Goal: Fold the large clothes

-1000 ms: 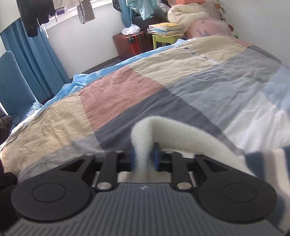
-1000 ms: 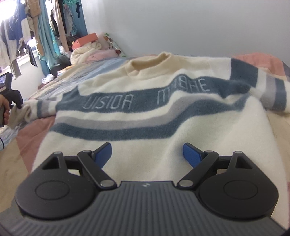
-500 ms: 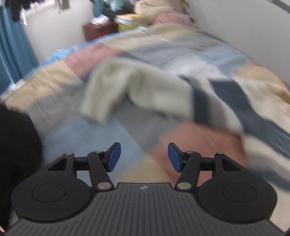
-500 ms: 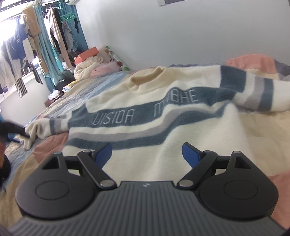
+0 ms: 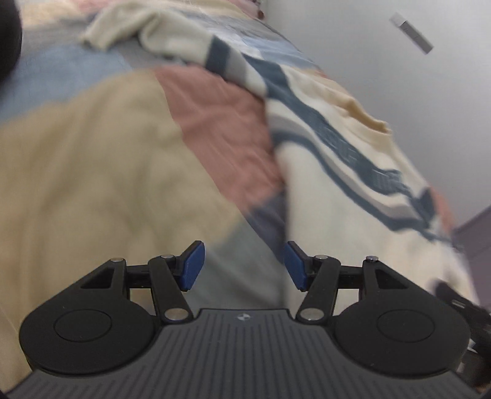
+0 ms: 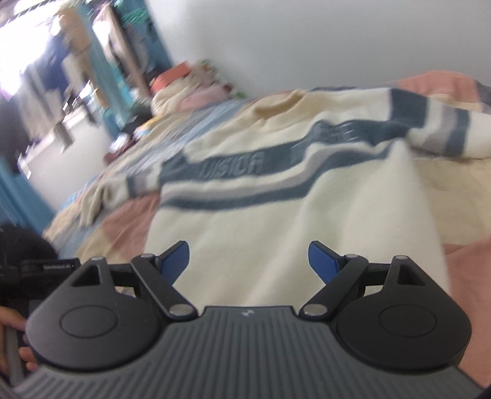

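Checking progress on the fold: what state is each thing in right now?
sweater: spread front-up on the bed, unfolded
sweater's sleeve: lying stretched out on the quilt, released
left gripper: open, fingers just widened, nothing between them
right gripper: open wide, empty, above the sweater's lower part

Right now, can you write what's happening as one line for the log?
left gripper: open, empty | right gripper: open, empty | sweater: spread flat on patchwork quilt, unfolded
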{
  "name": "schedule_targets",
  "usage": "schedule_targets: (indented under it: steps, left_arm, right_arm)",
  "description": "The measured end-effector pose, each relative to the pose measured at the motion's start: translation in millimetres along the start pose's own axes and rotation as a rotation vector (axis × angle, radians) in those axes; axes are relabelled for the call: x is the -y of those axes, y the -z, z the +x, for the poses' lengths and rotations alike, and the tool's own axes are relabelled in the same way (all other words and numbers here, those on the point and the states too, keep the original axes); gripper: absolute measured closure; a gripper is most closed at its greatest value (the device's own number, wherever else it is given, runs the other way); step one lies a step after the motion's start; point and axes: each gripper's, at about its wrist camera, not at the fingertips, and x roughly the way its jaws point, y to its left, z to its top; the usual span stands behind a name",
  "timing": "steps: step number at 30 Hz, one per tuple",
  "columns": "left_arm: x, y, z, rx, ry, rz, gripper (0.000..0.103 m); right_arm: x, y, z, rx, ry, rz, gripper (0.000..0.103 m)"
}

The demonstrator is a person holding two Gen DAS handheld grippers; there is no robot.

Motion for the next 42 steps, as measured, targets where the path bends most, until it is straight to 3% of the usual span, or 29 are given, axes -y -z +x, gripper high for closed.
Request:
schedule_targets:
  steps: [2,4,8,10,14,17,20,22,24,25,27,33,37,42]
  left_arm:
    - [-3.4,16.5,-2.8,-0.012,0.051,-0.036,0.04]
    - [-8.0,21.4,3.5,-0.034,0.053,-0.065,0.04]
    - [-16.2,14.0,12.4,-0.019,0.066,-0.109,0.04]
    - [-15.9,11.9,13.2,-0.006,0.069,-0.102,0.04]
    - [-16.4,1.4,19.6,-0.011,0.075,-0.08,0.04]
    - [-22.2,-1.8,22.6,-0.012,0.092,-0.106,0.041]
    - [-28.2,-3.4,24.8,-0.02,0.107,-0.14,0.041]
    - [-30.5,-4.2,23.9,-0.017,0.116,-0.157,0.041]
    - [-30.5,-4.1,23.1,-0.013,0.124,-0.165,0.041]
    - [-30.5,-4.1,22.6,-0.011,0.128,-0.167,0.041]
    - [-30.8,-3.4,21.9,-0.011,0.147,-0.175,0.041]
    - [-28.0,4.0,24.2,-0.044,0.249,-0.205,0.041]
    - [-23.8,12.4,31.8,-0.091,0.331,-0.238,0.041]
    - [-10.1,23.7,42.8,-0.15,0.439,-0.232,0.041]
  right_arm:
    - [-13.6,3.7,7.4,-0.034,-0.036,-0.035,0.017]
    - [-30.2,10.3,15.0,-0.078,-0.064,-0.088,0.018]
    - [-65.1,30.6,19.2,-0.152,-0.147,-0.198,0.018]
    - [-79.5,39.6,18.4,-0.183,-0.195,-0.233,0.027]
    - [-103.4,53.6,20.8,-0.242,-0.262,-0.308,0.029]
    - [-116.7,62.3,28.8,-0.288,-0.255,-0.352,0.038]
    - [-125.8,71.2,35.6,-0.303,-0.193,-0.429,0.045]
    - [-125.4,76.0,37.7,-0.312,-0.135,-0.473,0.067]
    - [-121.1,76.6,35.3,-0.312,-0.126,-0.484,0.072]
    - [-119.0,74.8,33.0,-0.308,-0.117,-0.473,0.083]
    - [-111.0,67.4,28.0,-0.297,-0.124,-0.426,0.087]
    - [-61.9,34.9,-5.2,-0.185,-0.162,-0.144,0.089]
    - [-19.5,20.0,-22.4,-0.107,-0.119,0.033,0.089]
    - [19.1,15.1,-19.5,-0.107,-0.053,0.175,0.092]
